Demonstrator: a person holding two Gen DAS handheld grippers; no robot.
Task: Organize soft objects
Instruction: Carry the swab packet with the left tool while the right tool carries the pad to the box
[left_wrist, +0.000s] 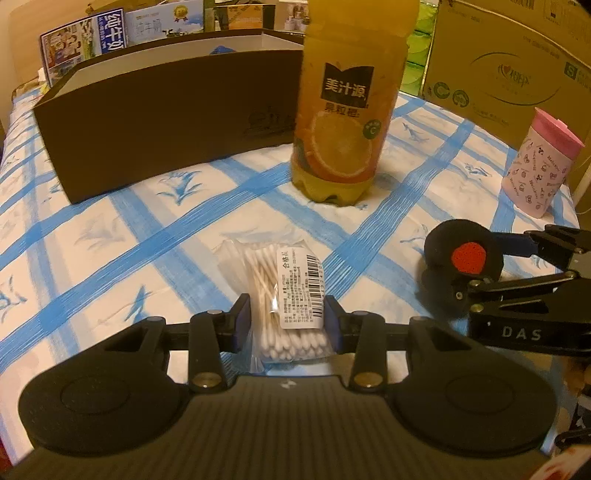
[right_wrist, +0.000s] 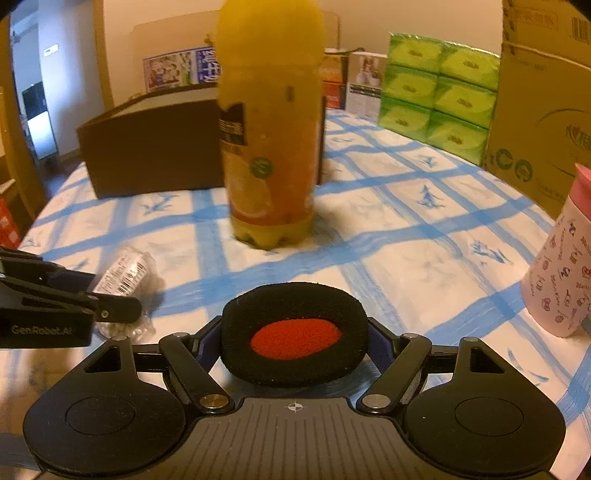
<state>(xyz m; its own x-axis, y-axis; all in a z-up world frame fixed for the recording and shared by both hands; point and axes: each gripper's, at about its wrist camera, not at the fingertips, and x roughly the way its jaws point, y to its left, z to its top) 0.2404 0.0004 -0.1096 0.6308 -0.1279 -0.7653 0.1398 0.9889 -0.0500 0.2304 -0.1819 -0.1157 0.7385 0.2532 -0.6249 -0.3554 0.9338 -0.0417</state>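
The brown box sits just behind the left gripper, whose jaws squeeze the cotton swab bag, while the right gripper grasps the foam pad

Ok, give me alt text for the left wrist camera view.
The left gripper pinches a bag of cotton swabs on a blue-checked cloth. Behind stand an orange juice bottle and a brown box.

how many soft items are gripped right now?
2. The bag of cotton swabs sits between the left hand-held gripper pads; the black foam pad is in the right hand-held gripper. None hidden that I can see.
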